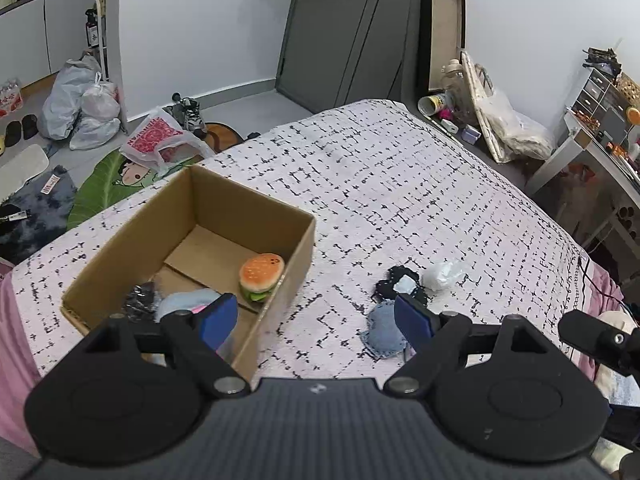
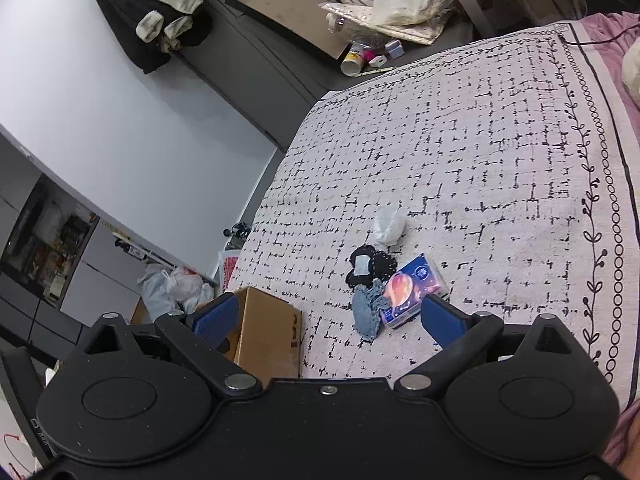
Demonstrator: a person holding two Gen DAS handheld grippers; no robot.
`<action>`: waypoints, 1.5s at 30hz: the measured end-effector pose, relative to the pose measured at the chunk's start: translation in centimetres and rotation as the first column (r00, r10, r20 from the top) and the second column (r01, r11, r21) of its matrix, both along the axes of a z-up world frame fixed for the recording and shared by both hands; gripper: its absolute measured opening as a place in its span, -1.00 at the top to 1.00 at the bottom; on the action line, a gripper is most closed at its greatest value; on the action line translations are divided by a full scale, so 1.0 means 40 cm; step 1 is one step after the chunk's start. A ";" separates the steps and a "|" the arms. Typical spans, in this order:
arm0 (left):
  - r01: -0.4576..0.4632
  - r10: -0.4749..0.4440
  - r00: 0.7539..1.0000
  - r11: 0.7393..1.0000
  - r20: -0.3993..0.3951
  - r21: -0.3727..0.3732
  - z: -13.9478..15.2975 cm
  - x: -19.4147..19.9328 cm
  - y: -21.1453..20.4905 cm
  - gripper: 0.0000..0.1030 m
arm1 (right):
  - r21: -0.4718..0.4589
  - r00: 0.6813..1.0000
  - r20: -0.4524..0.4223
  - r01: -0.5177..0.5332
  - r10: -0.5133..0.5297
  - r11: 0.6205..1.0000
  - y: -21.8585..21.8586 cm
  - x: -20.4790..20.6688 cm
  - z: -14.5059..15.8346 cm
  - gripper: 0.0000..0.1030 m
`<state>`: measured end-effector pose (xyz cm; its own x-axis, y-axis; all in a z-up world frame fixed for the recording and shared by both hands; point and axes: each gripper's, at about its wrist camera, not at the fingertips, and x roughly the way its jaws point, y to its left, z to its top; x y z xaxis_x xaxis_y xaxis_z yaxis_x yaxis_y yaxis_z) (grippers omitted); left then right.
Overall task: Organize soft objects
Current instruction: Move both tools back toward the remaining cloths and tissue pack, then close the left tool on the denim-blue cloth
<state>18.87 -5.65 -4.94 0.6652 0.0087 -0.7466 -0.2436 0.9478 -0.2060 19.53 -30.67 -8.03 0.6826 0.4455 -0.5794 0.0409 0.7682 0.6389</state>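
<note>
In the left wrist view, a cardboard box [image 1: 192, 240] is seen on a bed cover [image 1: 400, 184] patterned with black dashes. Inside the box a plush burger [image 1: 261, 276] stands against the right wall; beside it a dark crinkled item [image 1: 140, 300] and a pale blue soft item [image 1: 180, 305] are partly hidden behind the left gripper [image 1: 316, 320], so their shapes cannot be made out. The gripper's blue-padded jaws are spread wide with nothing between them. Right of the box, on the cover, a denim pouch [image 1: 382, 334] is half covered by the right pad, a black crocheted piece with a white label [image 1: 400, 284] lies just behind it, and a crumpled white item [image 1: 442, 274] lies next to that. Writing on the label is too small to be read.

In the right wrist view, the right gripper [image 2: 330, 318] is likewise held open and empty. Between its pads the denim pouch [image 2: 366, 312], the black piece [image 2: 370, 266] and a blue and orange packet [image 2: 412, 292] are clustered, touching; the packet's print is illegible. The white item [image 2: 388, 224] lies just beyond. Only a corner of the box [image 2: 268, 328] is shown, with dark lettering cut off at its edge.
</note>
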 end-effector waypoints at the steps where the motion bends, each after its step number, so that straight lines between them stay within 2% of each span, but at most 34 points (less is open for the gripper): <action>1: 0.004 -0.004 1.000 1.000 -0.003 -0.004 -0.002 0.004 -0.005 -0.64 | 0.003 1.000 -0.001 0.004 -0.004 1.000 -0.005 0.001 -0.003 -0.90; 9: 0.038 -0.039 0.999 0.998 -0.018 -0.040 -0.020 0.045 -0.030 -0.64 | 0.036 0.998 -0.043 0.045 -0.044 0.998 -0.030 0.022 -0.041 -0.90; 15: 0.071 -0.073 0.997 0.996 -0.033 -0.058 -0.048 0.086 -0.049 -0.64 | 0.068 0.990 -0.088 0.113 -0.107 0.991 -0.054 0.041 -0.077 -0.90; 22: 0.108 -0.113 0.992 0.991 -0.055 -0.084 -0.106 0.140 -0.071 -0.63 | 0.096 0.976 -0.143 0.178 -0.163 0.979 -0.073 0.060 -0.120 -0.89; 26: 0.152 -0.156 0.986 0.986 -0.060 -0.066 -0.148 0.177 -0.090 -0.63 | 0.102 0.968 -0.179 0.195 -0.175 0.975 -0.069 0.077 -0.151 -0.89; 28: 0.164 -0.170 0.984 0.981 -0.052 -0.104 -0.173 0.188 -0.092 -0.63 | 0.096 0.965 -0.187 0.205 -0.185 0.974 -0.066 0.086 -0.164 -0.87; 30: 0.164 -0.173 0.984 0.976 -0.051 -0.143 -0.196 0.196 -0.093 -0.63 | 0.092 0.962 -0.191 0.217 -0.197 0.972 -0.062 0.098 -0.177 -0.85; 34: 0.172 -0.181 0.982 0.977 -0.061 -0.128 -0.233 0.225 -0.108 -0.63 | 0.077 0.957 -0.188 0.237 -0.219 0.969 -0.046 0.118 -0.200 -0.81; 38: 0.168 -0.186 0.979 0.970 -0.089 -0.177 -0.271 0.239 -0.102 -0.63 | 0.066 0.953 -0.210 0.237 -0.219 0.969 -0.029 0.141 -0.227 -0.81; 45: 0.134 -0.167 0.976 0.966 -0.137 -0.221 -0.341 0.258 -0.088 -0.63 | 0.052 0.947 -0.237 0.234 -0.216 0.971 -0.006 0.169 -0.267 -0.80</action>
